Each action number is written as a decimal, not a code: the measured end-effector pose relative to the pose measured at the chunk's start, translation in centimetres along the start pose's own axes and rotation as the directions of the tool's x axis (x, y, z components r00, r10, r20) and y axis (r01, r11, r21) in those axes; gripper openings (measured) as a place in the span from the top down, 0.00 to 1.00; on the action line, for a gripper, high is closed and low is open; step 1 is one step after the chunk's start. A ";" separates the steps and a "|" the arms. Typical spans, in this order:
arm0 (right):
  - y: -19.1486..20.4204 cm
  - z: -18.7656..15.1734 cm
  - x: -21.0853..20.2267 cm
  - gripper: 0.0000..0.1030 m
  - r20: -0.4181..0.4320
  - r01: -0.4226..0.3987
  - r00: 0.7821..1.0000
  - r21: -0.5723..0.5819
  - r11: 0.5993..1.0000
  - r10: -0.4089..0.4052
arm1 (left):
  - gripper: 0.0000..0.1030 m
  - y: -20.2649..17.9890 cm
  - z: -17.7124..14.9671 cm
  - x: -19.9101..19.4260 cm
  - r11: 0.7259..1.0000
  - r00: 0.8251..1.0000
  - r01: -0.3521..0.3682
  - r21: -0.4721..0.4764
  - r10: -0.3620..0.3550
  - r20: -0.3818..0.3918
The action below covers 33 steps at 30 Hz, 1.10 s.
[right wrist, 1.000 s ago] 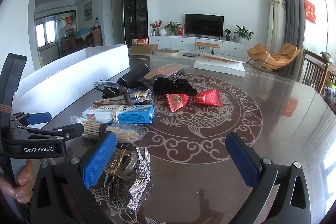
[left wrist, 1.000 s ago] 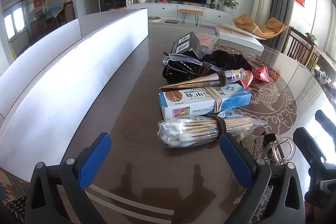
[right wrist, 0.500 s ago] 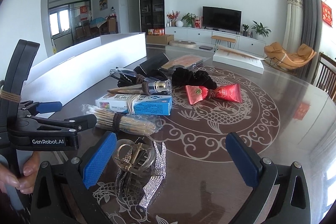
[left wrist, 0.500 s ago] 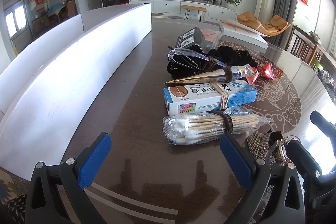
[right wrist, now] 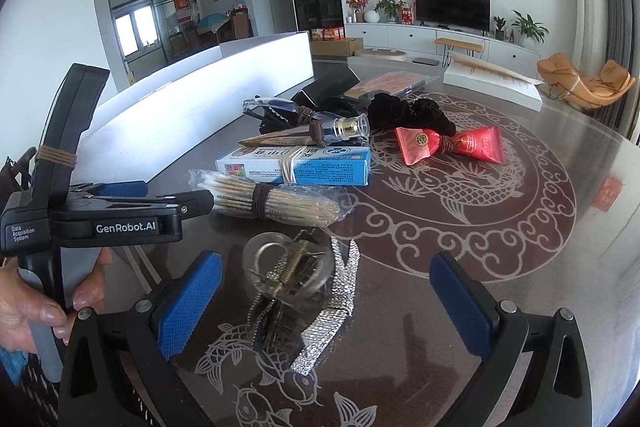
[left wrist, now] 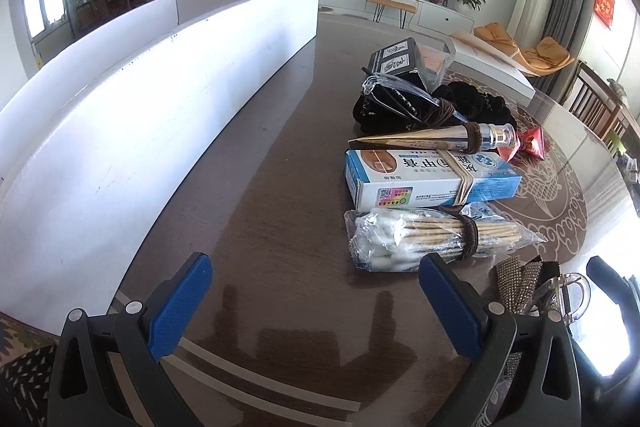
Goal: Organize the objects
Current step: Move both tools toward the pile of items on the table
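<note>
A row of banded items lies on the dark table. Nearest is a clear hair claw with a rhinestone bow (right wrist: 296, 275), between my open right gripper's (right wrist: 326, 301) fingers; it also shows in the left wrist view (left wrist: 532, 287). Then come a bag of cotton swabs (left wrist: 432, 239) (right wrist: 272, 201), a blue-white box (left wrist: 428, 179) (right wrist: 296, 167), a gold cone bottle (left wrist: 432, 139), glasses on a black pouch (left wrist: 392, 99), a black scrunchie (right wrist: 408, 111) and a red sachet (right wrist: 448, 145). My left gripper (left wrist: 316, 307) is open and empty over bare table, left of the swabs.
A long white panel (left wrist: 160, 87) stands along the table's left side. A black box (left wrist: 396, 61), a flat clear packet (right wrist: 388, 83) and a white book (right wrist: 492, 83) lie farther back. The left gripper's body (right wrist: 100, 215) is held at the right view's left.
Both grippers have moved forward and lower toward the items. The hair claw now lies between the right gripper's fingers. Nothing was taken hold of.
</note>
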State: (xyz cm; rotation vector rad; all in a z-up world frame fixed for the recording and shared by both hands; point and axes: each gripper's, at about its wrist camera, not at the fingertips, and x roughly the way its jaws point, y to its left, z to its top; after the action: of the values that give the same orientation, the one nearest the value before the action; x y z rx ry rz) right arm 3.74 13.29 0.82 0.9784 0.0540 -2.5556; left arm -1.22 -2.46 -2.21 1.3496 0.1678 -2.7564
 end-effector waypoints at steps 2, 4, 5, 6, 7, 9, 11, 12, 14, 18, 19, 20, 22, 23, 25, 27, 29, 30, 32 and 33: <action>0.7 -0.1 0.0 0.00 -0.018 -0.004 1.000 -0.023 1.000 0.004 | 0.00 0.3 0.0 0.0 1.000 1.000 0.004 -0.014 -0.004 -0.005; 1.1 -0.1 0.4 0.00 -0.050 0.027 0.998 -0.041 0.999 -0.029 | 0.00 0.5 0.0 0.1 1.000 1.000 0.009 -0.023 -0.009 -0.009; 1.2 -0.1 0.7 0.00 -0.072 0.043 0.996 -0.042 0.998 -0.046 | 0.00 0.6 0.0 0.1 1.000 1.000 0.011 -0.024 -0.011 -0.011; 1.1 0.0 1.1 0.00 -0.097 0.055 0.994 -0.036 0.998 -0.058 | 0.00 0.6 -0.1 0.1 1.000 1.000 0.011 -0.025 -0.011 -0.013; 1.0 0.1 1.6 0.00 -0.120 0.067 0.990 -0.027 0.997 -0.070 | 0.00 0.6 -0.1 0.1 1.000 1.000 0.011 -0.024 -0.012 -0.014; 0.8 0.3 2.3 0.00 -0.163 0.088 0.983 -0.006 0.996 -0.088 | 0.00 0.6 -0.1 0.2 1.000 1.000 0.011 -0.023 -0.011 -0.015; 0.7 0.5 2.9 0.00 -0.190 0.111 0.976 -0.002 0.994 -0.109 | 0.00 0.6 -0.1 0.2 1.000 1.000 0.011 -0.024 -0.011 -0.018; 0.7 0.5 3.1 0.00 -0.198 0.122 0.973 -0.006 0.992 -0.121 | 0.00 0.6 0.0 0.2 1.000 1.000 0.011 -0.026 -0.012 -0.019; 0.9 0.5 3.3 0.00 -0.208 0.140 0.968 -0.023 0.990 -0.142 | 0.00 0.7 0.0 0.3 0.999 1.000 0.013 -0.030 -0.014 -0.022; 1.4 0.4 3.7 0.00 -0.218 0.164 0.960 -0.064 0.984 -0.174 | 0.00 0.8 0.0 0.4 0.999 0.999 0.015 -0.039 -0.016 -0.029; 1.5 0.4 3.8 0.00 -0.218 0.169 0.959 -0.073 0.983 -0.181 | 0.00 0.8 0.0 0.4 0.999 0.999 0.015 -0.039 -0.017 -0.030; 1.6 0.3 3.9 0.00 -0.220 0.174 0.957 -0.081 0.981 -0.188 | 0.00 0.8 0.0 0.4 0.999 0.999 0.016 -0.040 -0.017 -0.030; 1.8 0.3 4.0 0.00 -0.224 0.182 0.954 -0.095 0.979 -0.199 | 0.00 0.8 0.0 0.4 0.999 0.999 0.015 -0.039 -0.017 -0.030; 1.8 0.2 4.1 0.00 -0.225 0.185 0.953 -0.099 0.978 -0.203 | 0.00 0.8 0.0 0.4 0.999 0.999 0.015 -0.039 -0.017 -0.030; 1.8 0.2 4.3 0.00 -0.229 0.185 0.952 -0.103 0.977 -0.204 | 0.00 0.8 0.0 0.4 0.999 0.999 0.015 -0.039 -0.016 -0.030; 1.8 0.1 4.5 0.00 -0.235 0.178 0.952 -0.100 0.979 -0.197 | 0.00 0.8 0.0 0.4 0.999 0.999 0.015 -0.040 -0.017 -0.031; 1.5 0.0 4.8 0.00 -0.243 0.171 0.952 -0.090 0.981 -0.188 | 0.00 0.8 0.0 0.5 0.999 0.999 0.017 -0.041 -0.019 -0.034; 1.2 0.0 5.0 0.00 -0.245 0.171 0.951 -0.083 0.982 -0.186 | 0.00 0.8 0.0 0.5 0.999 0.999 0.021 -0.042 -0.023 -0.037; 0.4 0.1 5.1 0.00 -0.241 0.168 0.954 -0.049 0.985 -0.175 | 0.00 0.8 0.0 0.8 0.998 0.998 0.033 -0.045 -0.035 -0.049; -0.2 0.1 5.2 0.00 -0.244 0.174 0.954 -0.027 0.984 -0.175 | 0.00 0.8 0.0 1.0 0.998 0.998 0.037 -0.046 -0.040 -0.056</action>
State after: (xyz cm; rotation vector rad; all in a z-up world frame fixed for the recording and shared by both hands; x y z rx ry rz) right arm 0.05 11.59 -2.50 1.3377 0.2264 -2.5727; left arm -1.75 -3.23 -3.01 1.4288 0.2604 -2.7294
